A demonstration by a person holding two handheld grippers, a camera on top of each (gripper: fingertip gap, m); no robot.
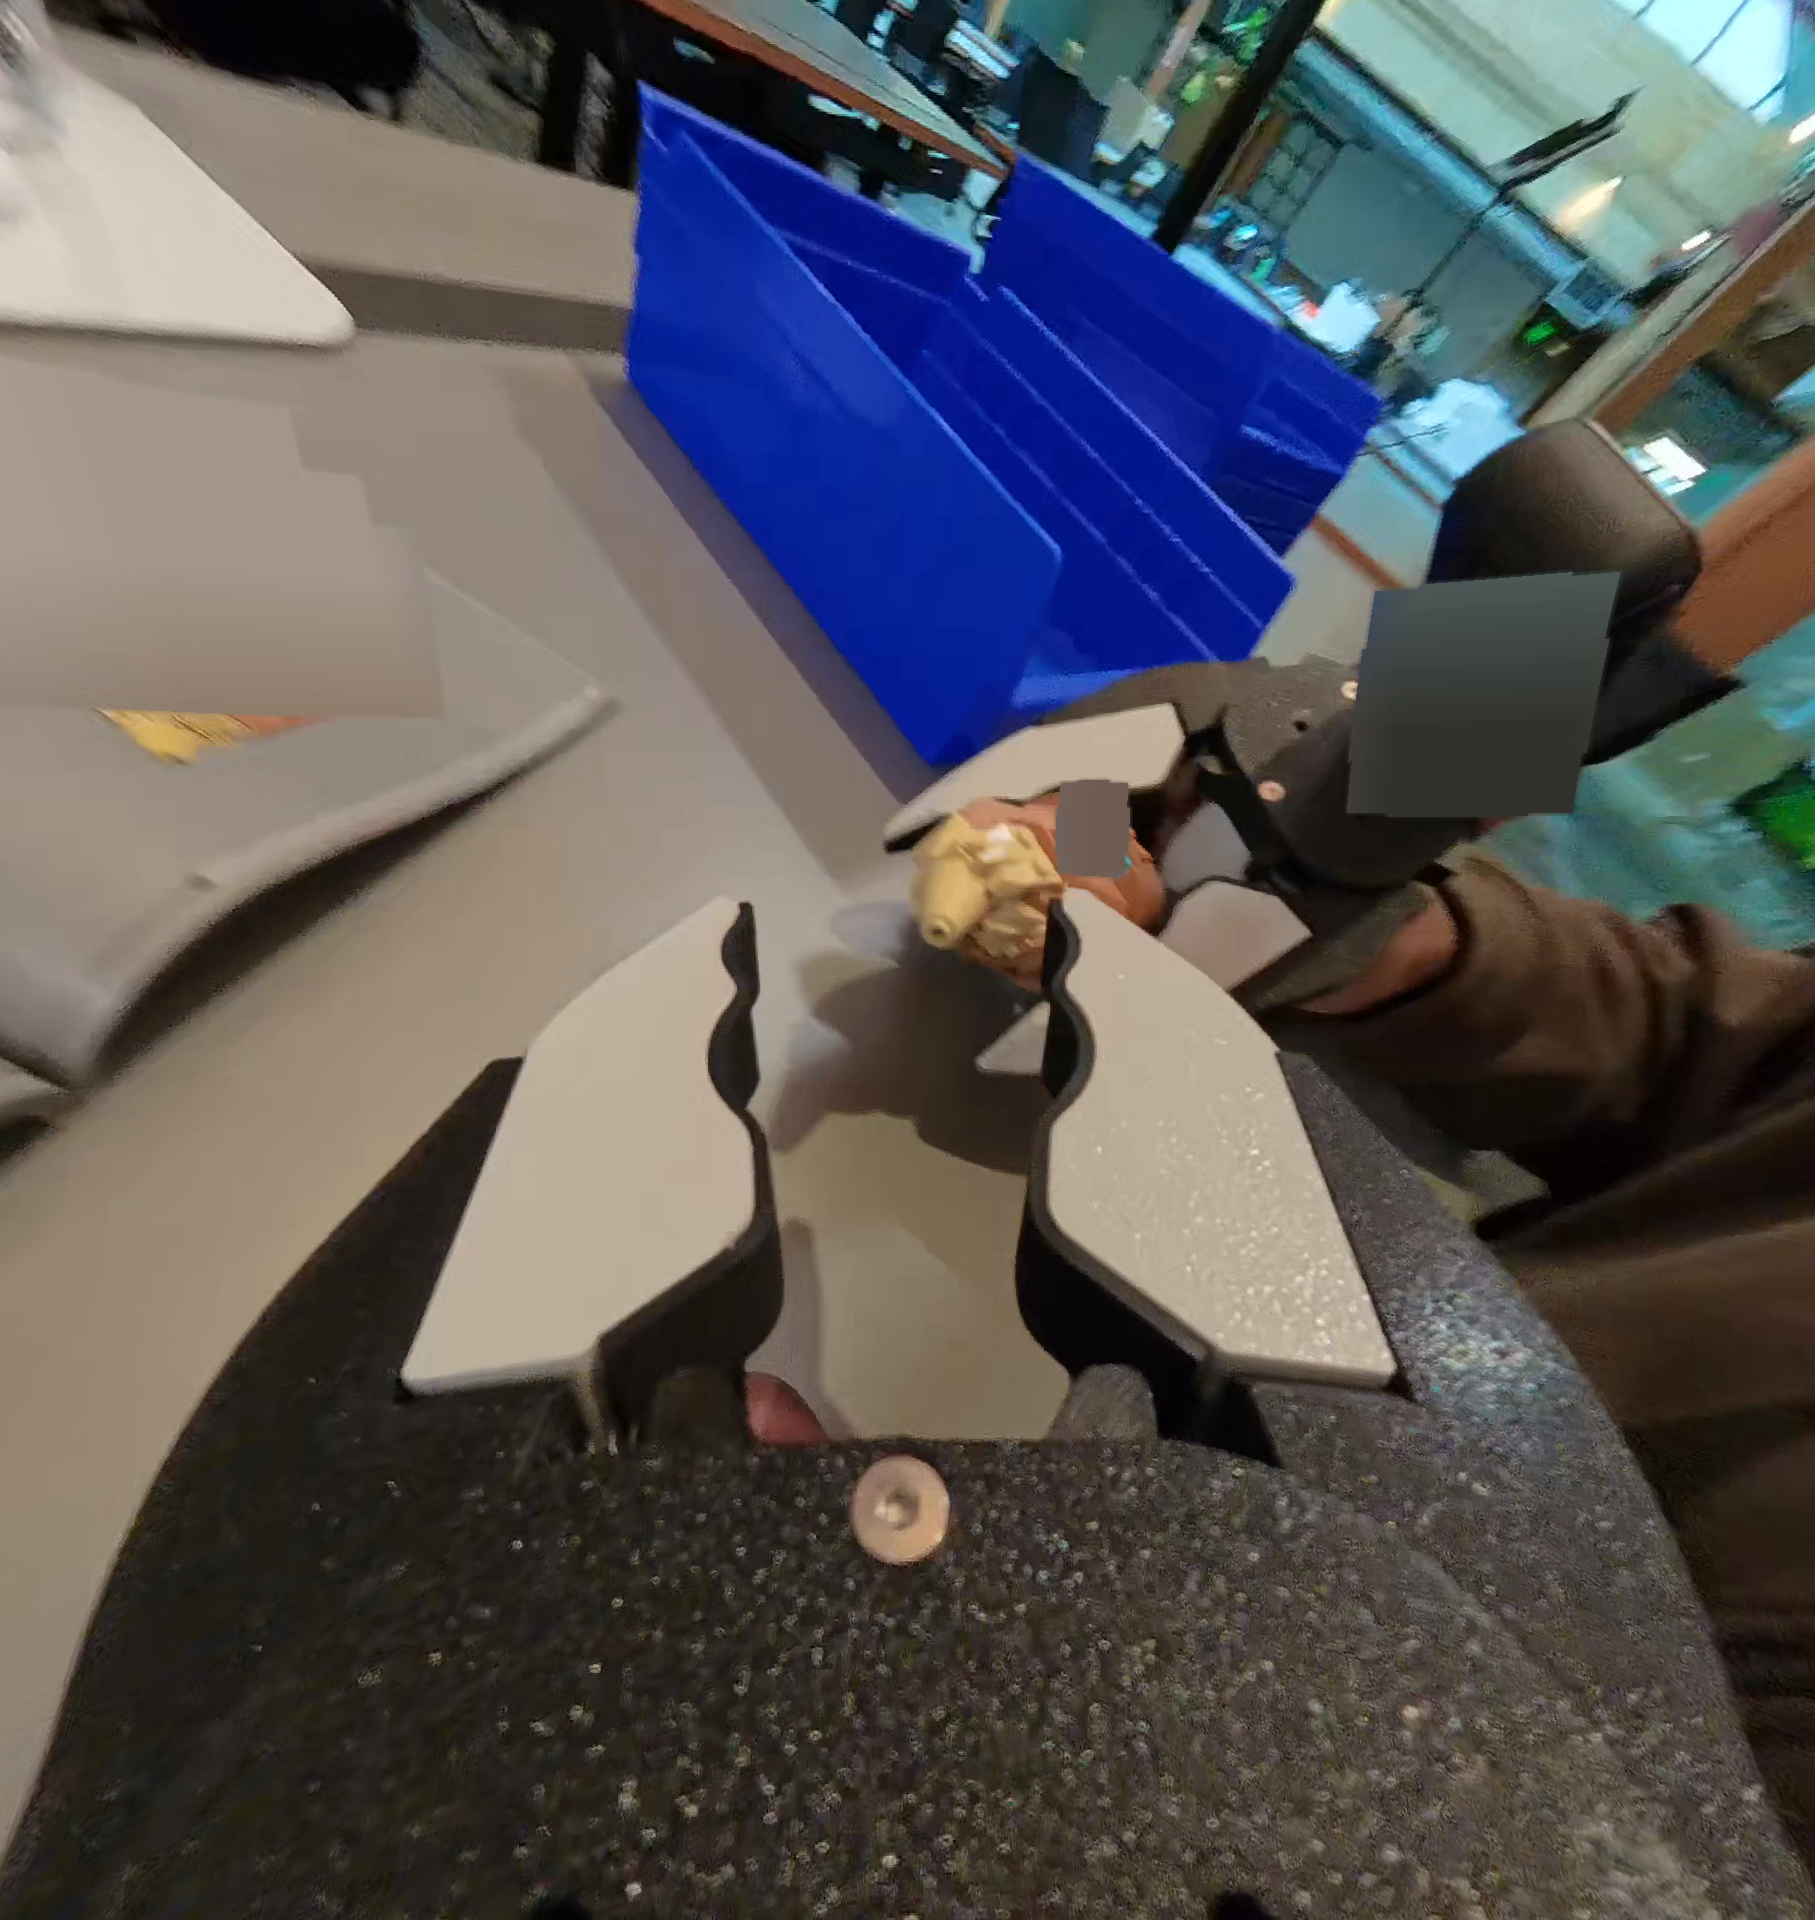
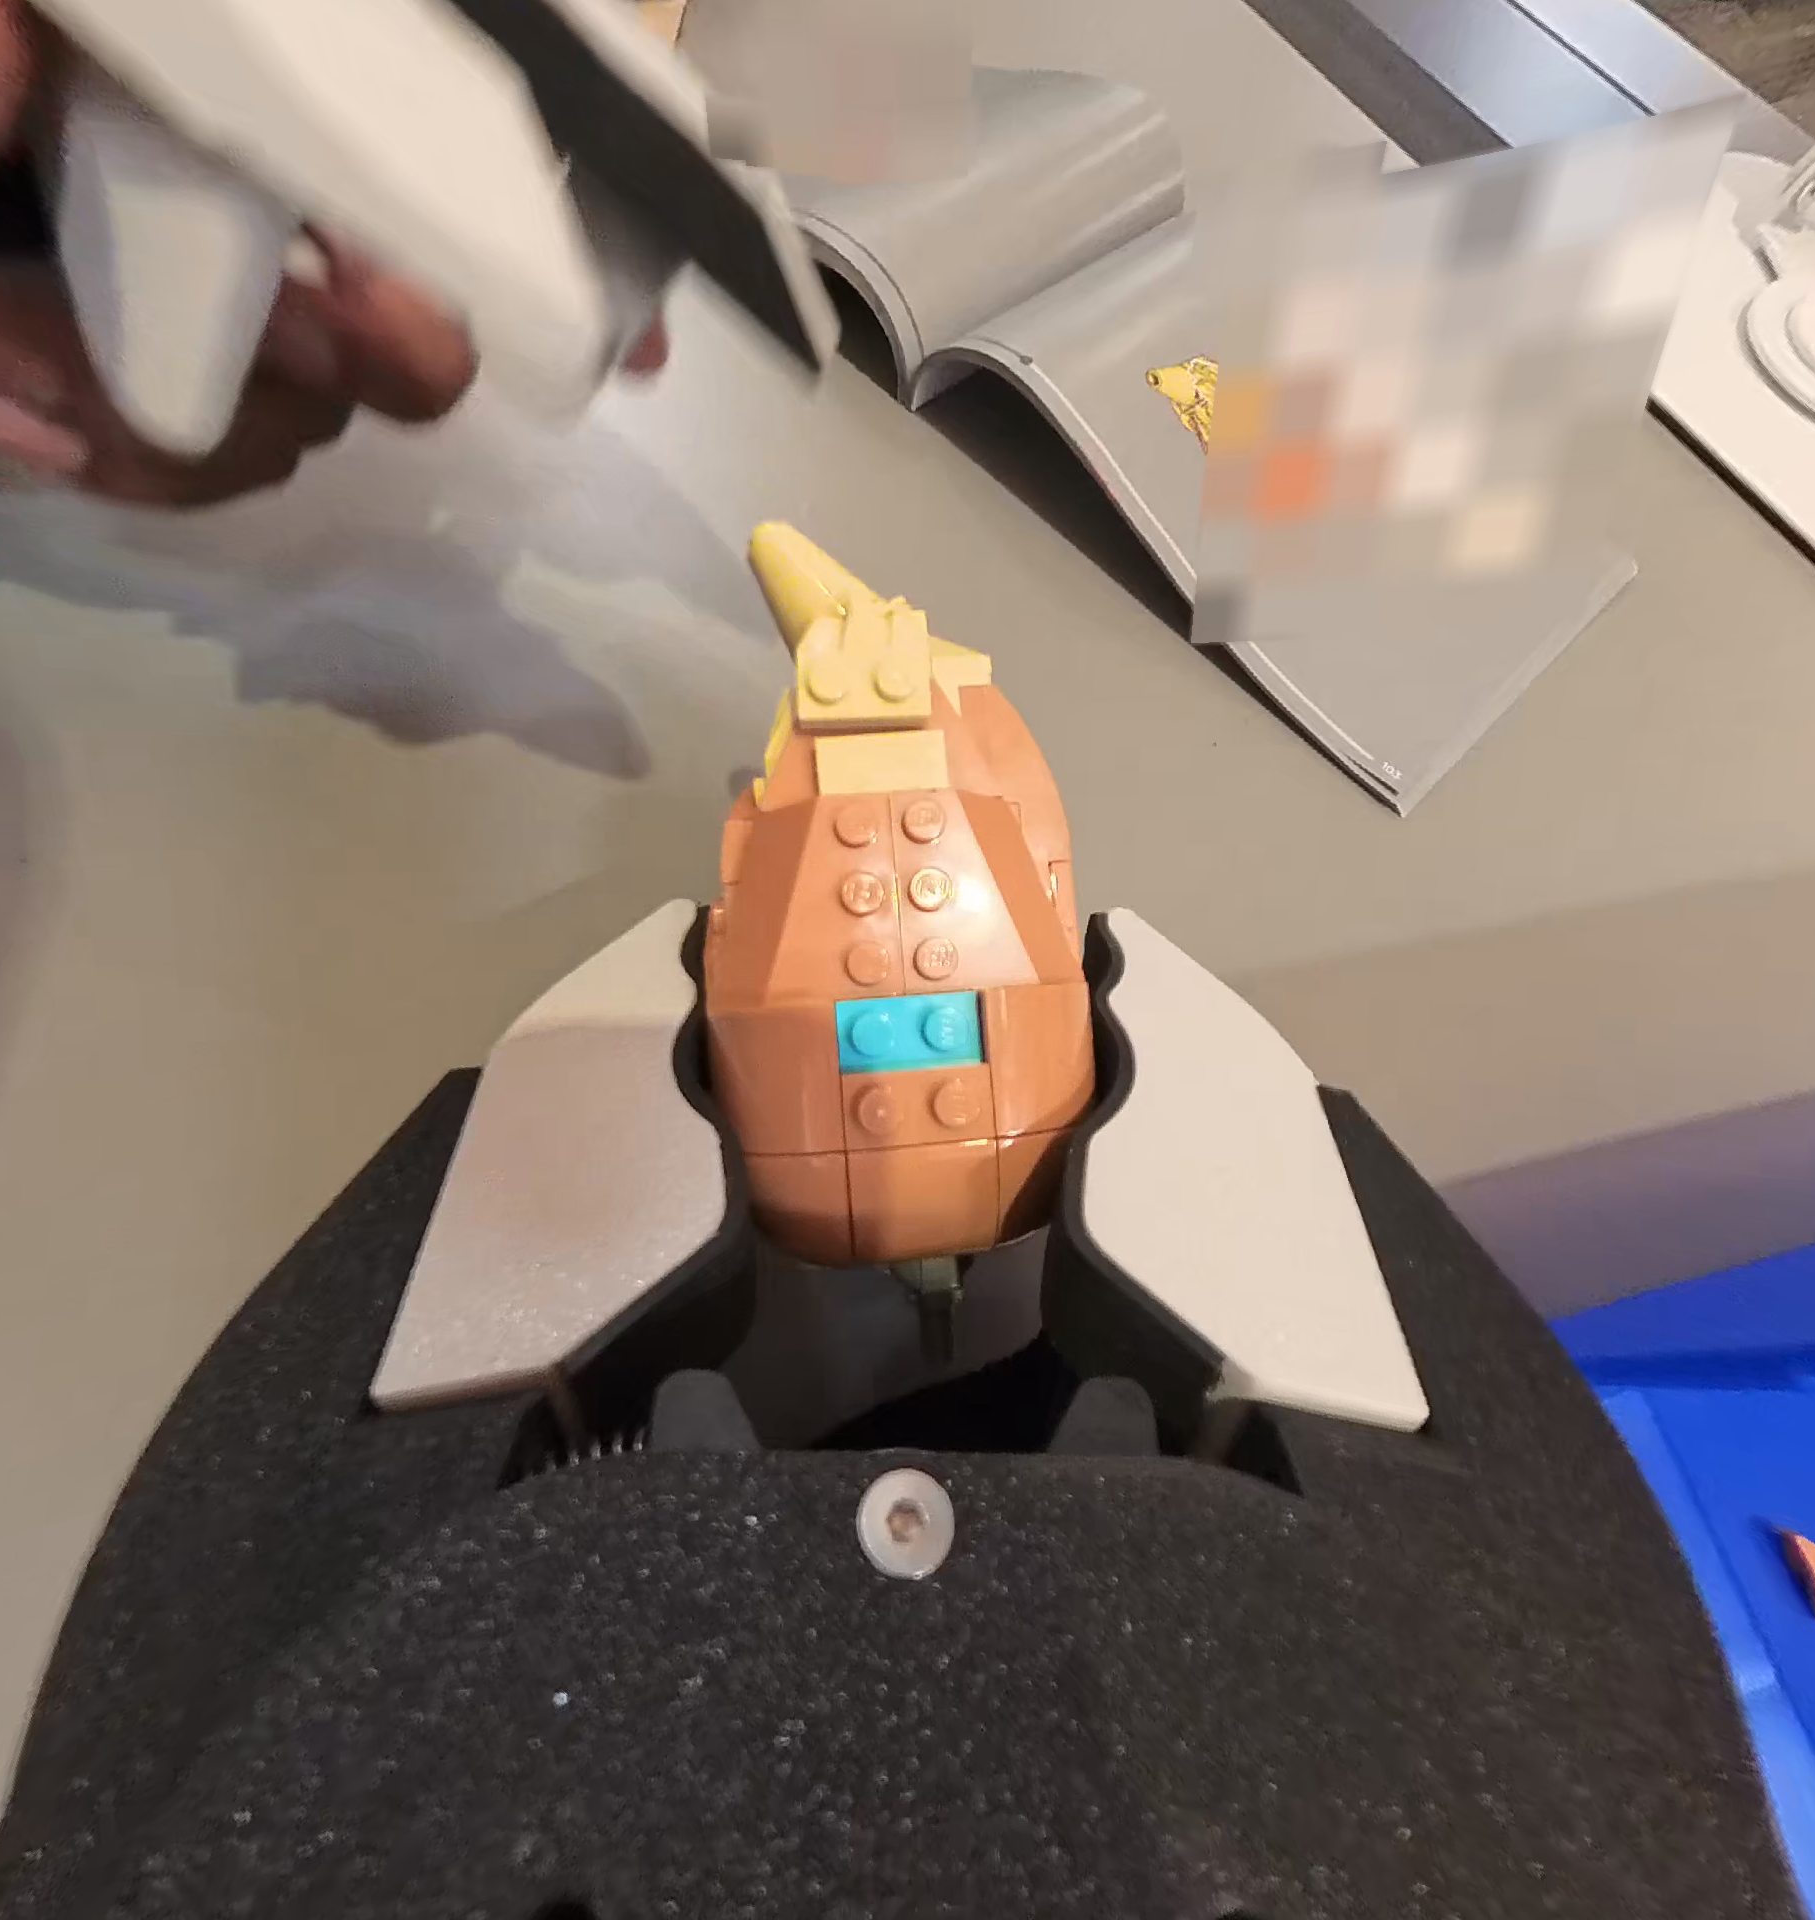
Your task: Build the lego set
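Note:
My right gripper (image 2: 898,935) is shut on a brown egg-shaped lego model (image 2: 898,997) with a tan pointed tip and a small turquoise brick on top. It holds the model above the grey table. In the left wrist view the same model (image 1: 986,894) shows just beyond my left gripper (image 1: 903,920), held in the other gripper's fingers (image 1: 1048,758). My left gripper is open and empty, its right fingertip close beside the model. In the right wrist view the left gripper (image 2: 383,187) is a blur at the upper left.
An open instruction booklet (image 2: 1142,416) lies on the table; it also shows at the left of the left wrist view (image 1: 259,831). Blue bins (image 1: 882,468) stand at the far side. A blue bin with a brown piece (image 2: 1765,1507) is at the right. A white tray (image 2: 1796,343) sits at the far right.

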